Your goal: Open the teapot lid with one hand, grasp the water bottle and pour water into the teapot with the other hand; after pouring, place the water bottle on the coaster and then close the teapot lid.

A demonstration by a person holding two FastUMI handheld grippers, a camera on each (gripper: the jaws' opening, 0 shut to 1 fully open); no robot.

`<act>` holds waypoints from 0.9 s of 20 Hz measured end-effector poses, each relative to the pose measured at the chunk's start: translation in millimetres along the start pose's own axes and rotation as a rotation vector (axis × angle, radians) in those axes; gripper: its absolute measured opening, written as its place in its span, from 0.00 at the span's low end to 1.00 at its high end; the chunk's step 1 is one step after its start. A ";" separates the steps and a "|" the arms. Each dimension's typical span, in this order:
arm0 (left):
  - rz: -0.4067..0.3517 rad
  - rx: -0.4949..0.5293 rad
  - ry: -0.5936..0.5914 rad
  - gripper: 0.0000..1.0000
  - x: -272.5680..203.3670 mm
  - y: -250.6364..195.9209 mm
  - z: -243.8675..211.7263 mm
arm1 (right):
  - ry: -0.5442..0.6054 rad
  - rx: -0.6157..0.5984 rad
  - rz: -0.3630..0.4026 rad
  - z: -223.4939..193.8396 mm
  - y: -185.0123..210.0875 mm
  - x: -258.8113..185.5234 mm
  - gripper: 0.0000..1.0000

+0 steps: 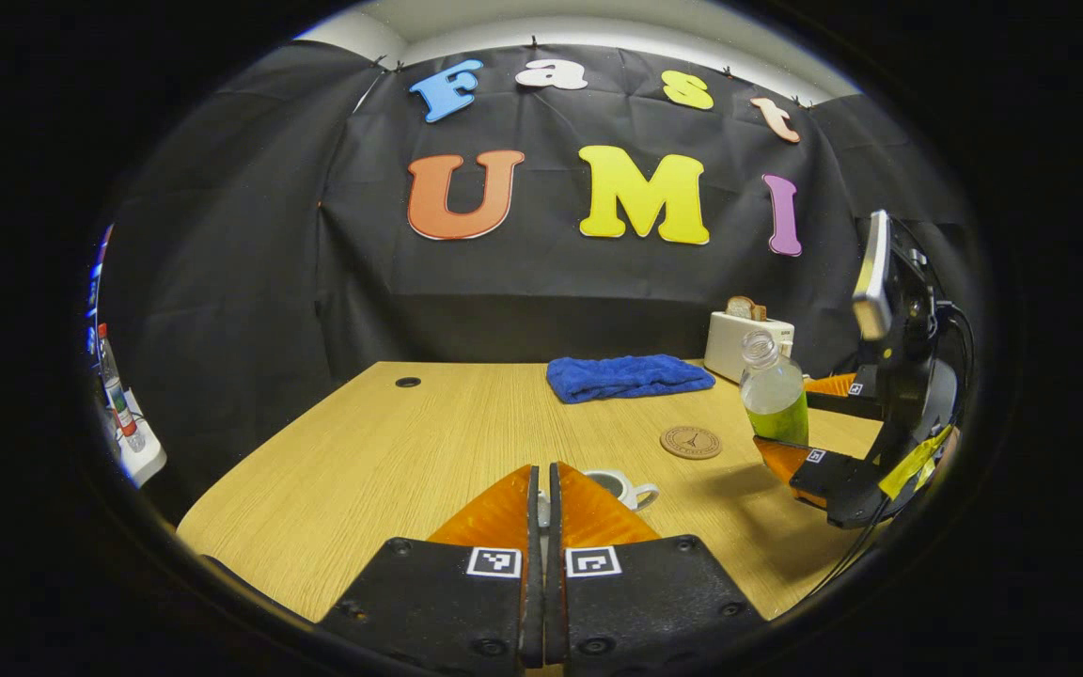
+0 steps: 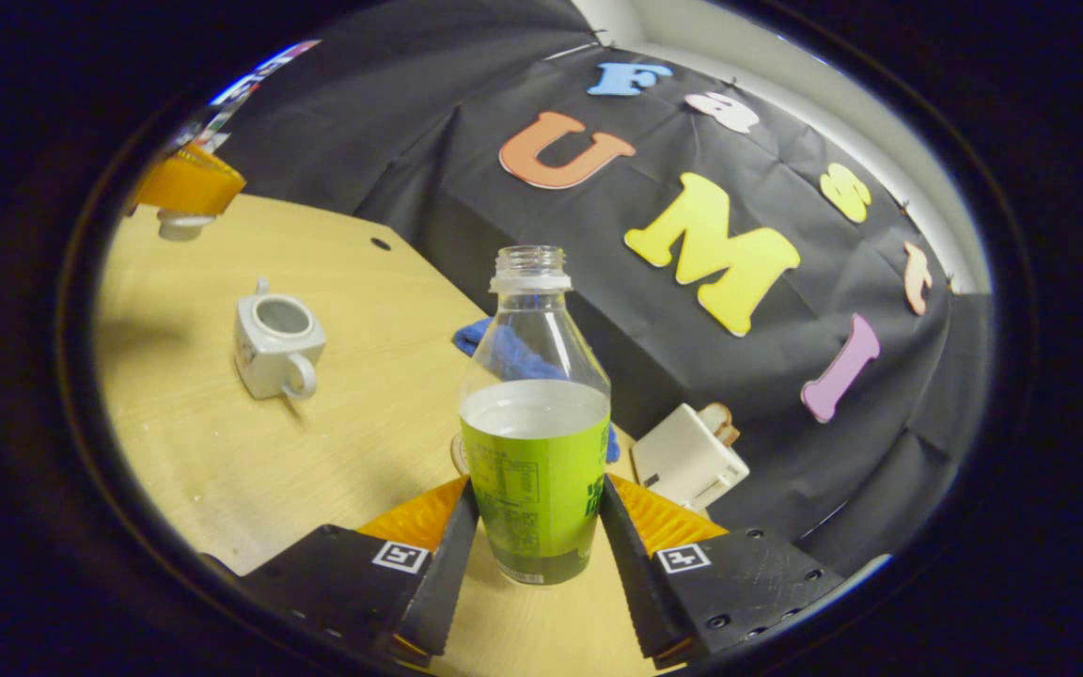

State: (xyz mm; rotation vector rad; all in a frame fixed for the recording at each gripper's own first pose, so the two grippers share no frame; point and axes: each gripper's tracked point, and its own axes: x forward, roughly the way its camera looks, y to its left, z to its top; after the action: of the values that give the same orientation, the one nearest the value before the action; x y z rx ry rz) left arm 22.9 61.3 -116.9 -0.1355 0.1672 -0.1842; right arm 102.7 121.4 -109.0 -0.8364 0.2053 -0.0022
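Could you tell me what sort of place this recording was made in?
Probably a staged recording booth: a wooden table against draped black cloth, set with kitchen props such as a toaster and a teapot.

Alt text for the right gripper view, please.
The right gripper clamps its jaws on an uncapped water bottle, part full, above the wooden table. Beyond sits the open teapot; the left gripper holds its lid aloft.

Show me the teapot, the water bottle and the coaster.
teapot (image 2: 276, 350), right gripper view, its body.
water bottle (image 2: 535, 470), right gripper view, its label.
coaster (image 1: 691, 442), left gripper view, its top face.
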 end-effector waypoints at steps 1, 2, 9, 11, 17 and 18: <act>0.003 0.002 -0.001 0.03 -1.1 1.6 -1.2 | 0.005 -0.054 -0.014 -0.8 1.2 2.6 0.73; 0.000 0.000 -0.003 0.03 -1.3 1.5 -2.2 | 0.010 -0.117 -0.029 -2.9 2.7 5.4 0.73; -0.027 0.010 -0.007 0.04 -6.0 -1.8 -6.6 | -0.041 -0.431 -0.104 23.4 12.7 10.8 0.73; -0.029 0.017 -0.017 0.03 -8.8 1.1 -6.4 | -0.059 -0.495 -0.108 32.6 16.9 17.1 0.74; -0.029 0.017 -0.025 0.04 -11.6 6.6 -8.5 | -0.096 -0.722 -0.150 50.2 24.5 23.8 0.72; -0.032 0.014 -0.023 0.04 -12.3 6.0 -9.8 | -0.105 -0.749 -0.146 56.5 27.6 26.9 0.72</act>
State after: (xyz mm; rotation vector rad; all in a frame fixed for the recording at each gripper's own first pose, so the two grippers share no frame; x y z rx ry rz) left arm 10.2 68.4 -125.5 -0.1262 0.1410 -0.2156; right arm 137.2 179.3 -97.3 -1.5931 0.0387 -0.0188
